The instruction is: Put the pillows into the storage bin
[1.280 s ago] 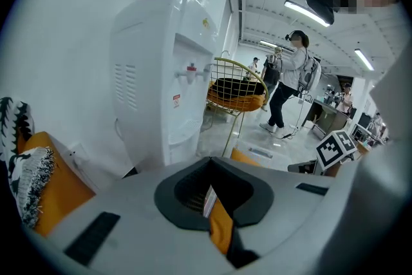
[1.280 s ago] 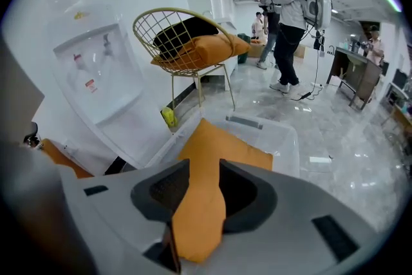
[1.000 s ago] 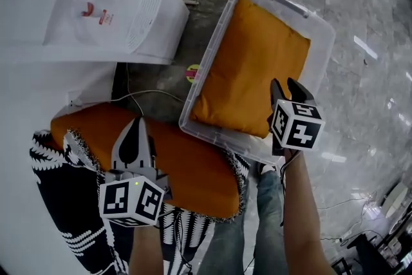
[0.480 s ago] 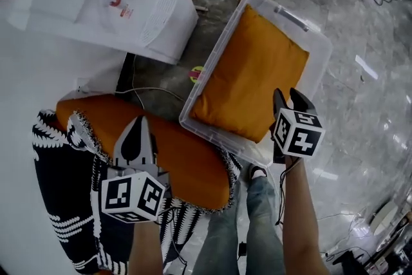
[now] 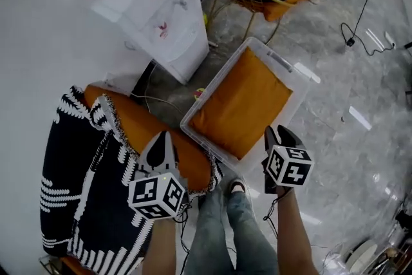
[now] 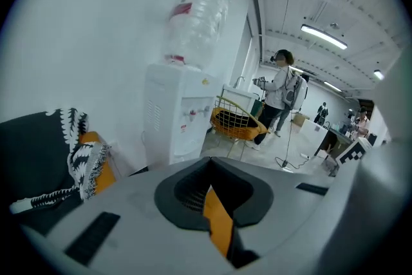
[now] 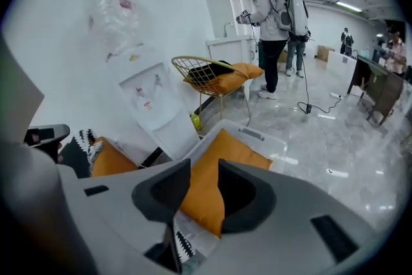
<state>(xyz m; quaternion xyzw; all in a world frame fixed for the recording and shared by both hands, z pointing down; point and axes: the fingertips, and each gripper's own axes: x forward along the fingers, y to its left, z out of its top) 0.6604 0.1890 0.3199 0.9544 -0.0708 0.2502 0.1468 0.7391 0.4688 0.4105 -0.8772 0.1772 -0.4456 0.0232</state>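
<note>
One flat orange pillow (image 5: 243, 103) lies inside the clear plastic storage bin (image 5: 283, 61) just ahead of the slightly parted, empty right tongs (image 5: 277, 132), while a second orange pillow (image 5: 138, 122) lies below the closed, empty left tongs (image 5: 162, 137).

The person wears blue jeans (image 5: 222, 228) and a dark shoe (image 5: 237, 187) with pale trim. The left hand-held gripper (image 5: 163, 135) and the right hand-held gripper (image 5: 278, 132) each have a grey body, black jaw pads and a white cube (image 5: 156, 195) printed with black square markers. A thin black cable (image 5: 273, 212) hangs beside the right forearm.
</note>
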